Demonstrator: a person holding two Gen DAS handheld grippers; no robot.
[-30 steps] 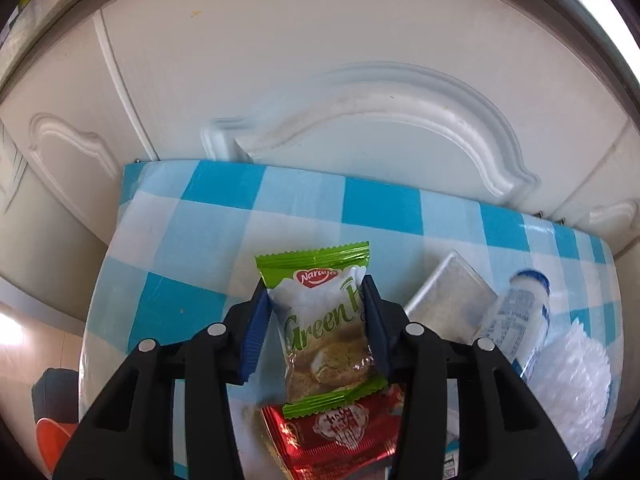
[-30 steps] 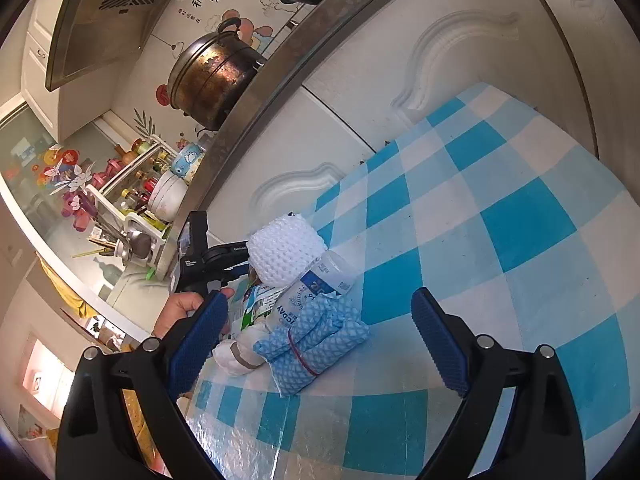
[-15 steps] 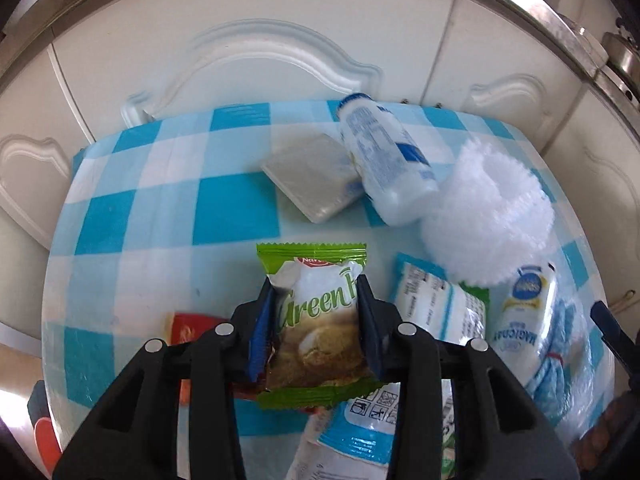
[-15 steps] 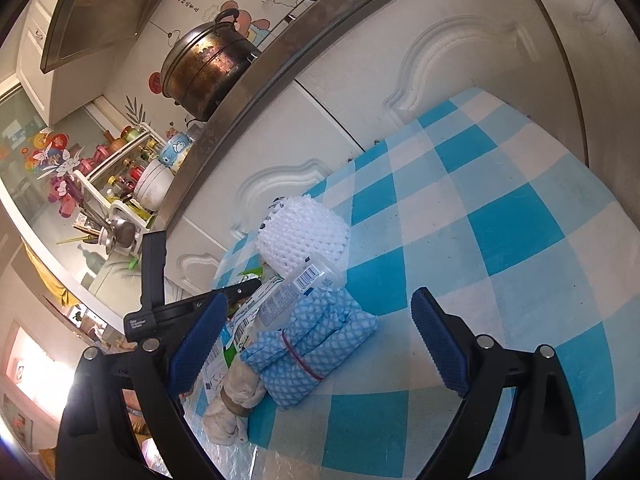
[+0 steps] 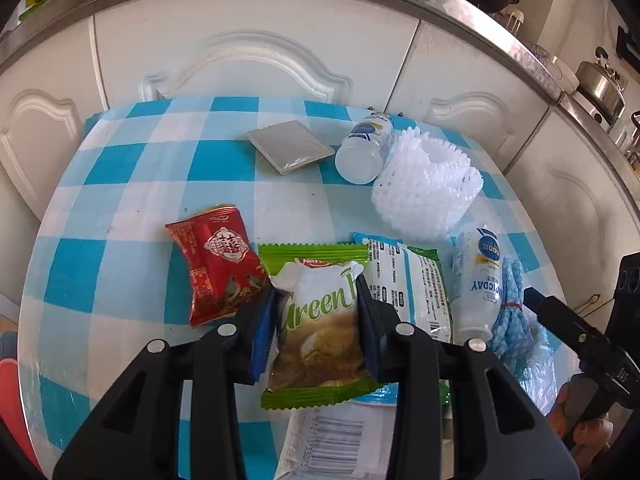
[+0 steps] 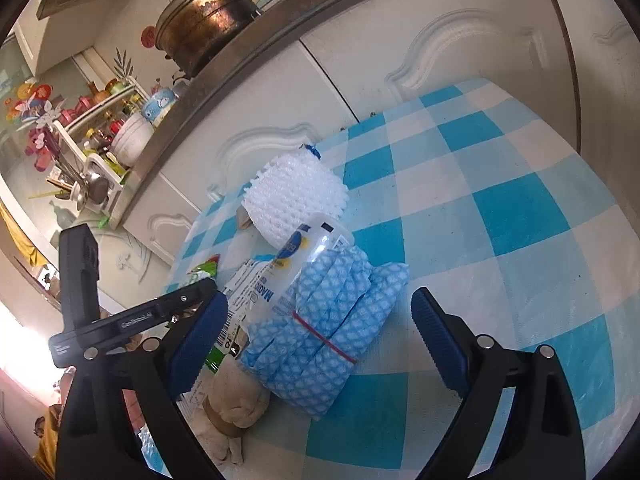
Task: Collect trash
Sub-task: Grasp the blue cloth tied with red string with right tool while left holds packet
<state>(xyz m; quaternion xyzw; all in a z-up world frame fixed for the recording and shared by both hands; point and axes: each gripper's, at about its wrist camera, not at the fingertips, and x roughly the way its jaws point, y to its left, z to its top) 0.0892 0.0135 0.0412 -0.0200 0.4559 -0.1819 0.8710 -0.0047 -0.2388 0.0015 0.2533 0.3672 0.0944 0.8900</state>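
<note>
So the left gripper (image 5: 316, 320) has its jaws squeezed in on the green snack packet (image 5: 320, 328), pads pressing both long edges. They've just been closing a bit more, and the wrapper's crumpled between them, so it looks like a real grip. The right gripper (image 6: 316, 344) is spread wide with nothing in it, and the bundled blue cloth (image 6: 332, 320) sits on the table between its jaws, untouched. My read is the step in hand is carrying that packet off to wherever the trash goes. No bin or bag shows in either view, so I can't say where that is. To do it well, I'd keep the squeeze steady and lift clear before swinging. The packet overlaps the white printed wrapper (image 5: 408, 284) just right of the left claw and the barcode wrapper (image 5: 332, 444) under it, so a low drag could pull those along. The red packet (image 5: 220, 268) lies just left of the claw. Ahead of it are the silver sachet (image 5: 290, 146), a white bottle (image 5: 366, 148) lying on its side, and the white foam net (image 5: 426, 196). Another bottle (image 5: 480, 284) lies farther right. Whether the bottles have anything in them, I can't tell.
</note>
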